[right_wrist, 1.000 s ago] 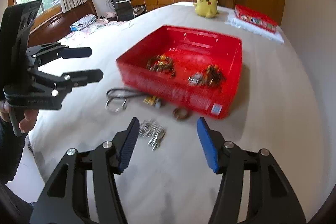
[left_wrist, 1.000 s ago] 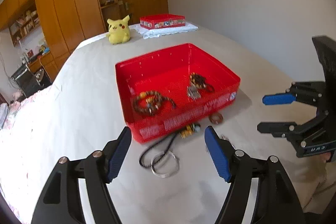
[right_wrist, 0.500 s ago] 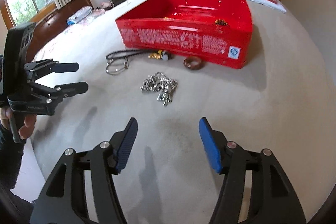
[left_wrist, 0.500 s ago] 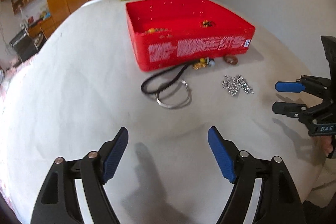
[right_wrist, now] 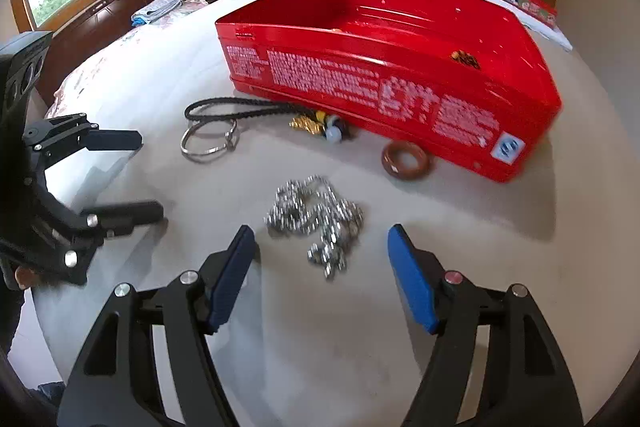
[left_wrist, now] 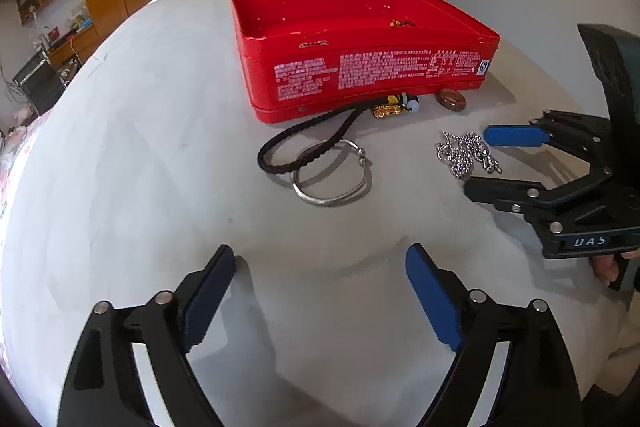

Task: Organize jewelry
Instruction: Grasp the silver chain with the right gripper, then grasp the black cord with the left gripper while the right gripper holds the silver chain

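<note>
On the pale cloth-covered table [left_wrist: 160,155], in front of the shallow red metal tin with white print on its side [right_wrist: 384,83], four loose pieces lie outside the tin: a heaped silver ball-link chain [right_wrist: 316,223], a plain silver wire bangle [left_wrist: 334,173] crossed by a black braided cord with a small gold and bead charm at its end [left_wrist: 308,143], and a brown glossy ring [right_wrist: 406,159] close to the tin's near wall. A few pieces already show over the rim inside the tin. The right gripper [right_wrist: 320,267] hangs just short of the chain heap, its blue-padded jaws opening with nothing pressed between them; the left gripper [left_wrist: 320,291] is low over bare cloth, short of the bangle and cord, jaws likewise opening and empty. The chain looks light but limp and slippery: it will likely sag and trail from any pinch, so the densest clump in the middle of the heap seems the best place to close on, rather than a stray end. The bangle appears stiff and thin, likely to slide under flat pads, and it probably wants a pinch across its wire where the cord does not overlap. The cord is soft and should lift anywhere along its loop, though it may drag the bangle along. The brown ring seems hard and smooth, so it is best gripped across its outer edge.
</note>
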Motion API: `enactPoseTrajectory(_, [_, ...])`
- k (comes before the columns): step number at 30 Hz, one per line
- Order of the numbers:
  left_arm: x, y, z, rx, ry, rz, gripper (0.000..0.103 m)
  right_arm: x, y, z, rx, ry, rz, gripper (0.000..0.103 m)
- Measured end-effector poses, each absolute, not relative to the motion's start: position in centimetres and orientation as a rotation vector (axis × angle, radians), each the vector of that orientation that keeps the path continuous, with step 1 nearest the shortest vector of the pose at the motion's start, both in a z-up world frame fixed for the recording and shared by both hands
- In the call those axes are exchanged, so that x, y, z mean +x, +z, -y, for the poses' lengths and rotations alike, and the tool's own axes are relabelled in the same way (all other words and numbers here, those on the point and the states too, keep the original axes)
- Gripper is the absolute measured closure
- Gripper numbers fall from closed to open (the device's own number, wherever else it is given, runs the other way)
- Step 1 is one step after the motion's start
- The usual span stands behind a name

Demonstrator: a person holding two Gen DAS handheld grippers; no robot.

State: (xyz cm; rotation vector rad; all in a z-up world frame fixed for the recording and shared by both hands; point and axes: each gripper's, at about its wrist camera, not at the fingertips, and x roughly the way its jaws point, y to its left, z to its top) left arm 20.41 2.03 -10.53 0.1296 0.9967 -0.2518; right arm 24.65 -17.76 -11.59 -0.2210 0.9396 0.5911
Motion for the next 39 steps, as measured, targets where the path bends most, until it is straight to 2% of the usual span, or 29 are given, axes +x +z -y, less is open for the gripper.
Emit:
enactPoseTrajectory(3, [20.6, -10.6, -2.0, 0.129, -0.26, -0.997, 0.013, 25.1, -11.6, 17.6, -0.225, 0.599, -0.934, 0.044])
enactPoseTrajectory(5, [20.7, -10.7, -2.0, 0.13, -0.27, -0.998, 0.011, 25.3, -11.5, 17.5, -0.225, 0.604, -0.929, 0.054])
enactPoseTrajectory(7, [20.9, -10.8, -1.8, 0.134, -0.283, -1.0, 0.01, 25.6, -11.4, 17.7, -0.218, 0.606, -0.927, 0.08])
enactPoseTrajectory(9, [21.1, -10.8, -1.8, 0.128, -0.294, -1.005, 0.01, 25.7, -11.4, 18.0, -0.196, 0.614, -0.932, 0.086])
enactPoseTrajectory(20, [23.3, -11.0, -0.6, 0.159, -0.294, -1.005, 0.008, 25.9, -11.5, 19.4, -0.114, 0.656, -0.928, 0.086])
enactPoseTrajectory(28, [24.0, -11.0, 0.0, 0.166, -0.285, -0.998, 0.01, 25.7, -11.3, 19.8, -0.093, 0.672, -0.934, 0.086])
enactPoseTrajectory(29, [24.0, -10.8, 0.0, 0.174, -0.287, -1.003, 0.012, 25.6, -11.3, 19.9, -0.091, 0.673, -0.934, 0.086])
enactPoseTrajectory(31, [24.1, -10.2, -0.2, 0.175, -0.279, -1.011, 0.026, 25.6, -11.4, 19.9, -0.089, 0.673, -0.935, 0.086])
enactPoseTrajectory(36, [24.1, -8.3, -0.5, 0.158, -0.272, -0.967, 0.045, 25.7, -11.4, 20.0, -0.081, 0.676, -0.937, 0.086])
enactPoseTrajectory(39, [25.6, -8.7, 0.1, 0.187, -0.272, -0.972, 0.043, 25.6, -11.4, 20.0, -0.08, 0.677, -0.937, 0.086])
